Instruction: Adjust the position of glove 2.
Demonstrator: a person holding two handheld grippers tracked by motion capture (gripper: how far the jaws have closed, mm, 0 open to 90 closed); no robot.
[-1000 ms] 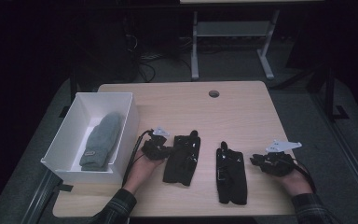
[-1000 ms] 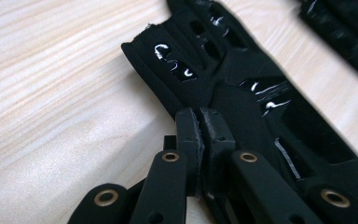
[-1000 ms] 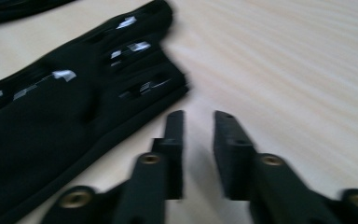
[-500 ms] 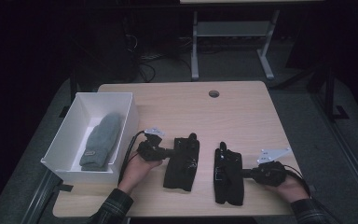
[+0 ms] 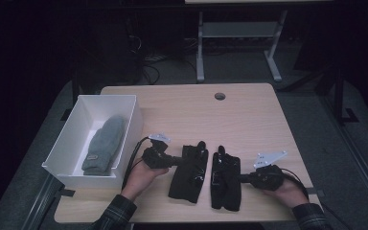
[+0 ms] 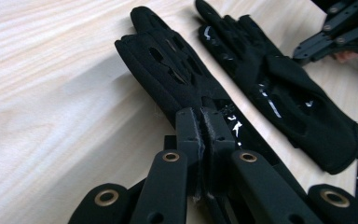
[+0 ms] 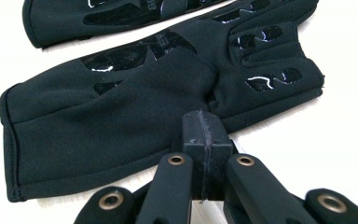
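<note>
I see the bench (image 5: 249, 115) mostly bare at its far half, open room there. A white box (image 5: 72, 143) sits at the bench's left edge with a grey mitten (image 5: 104, 143) inside. Two black gloves lie side by side near the front edge: left glove (image 5: 189, 172), right glove (image 5: 226, 179), close but apart. My left claw (image 6: 204, 128) is pressed together, pinching the left glove's near edge. My right claw (image 7: 204, 130) is together too, tips at the right glove's edge; whether fabric is caught, I cannot tell. Bare bench lies right of my right hand.
</note>
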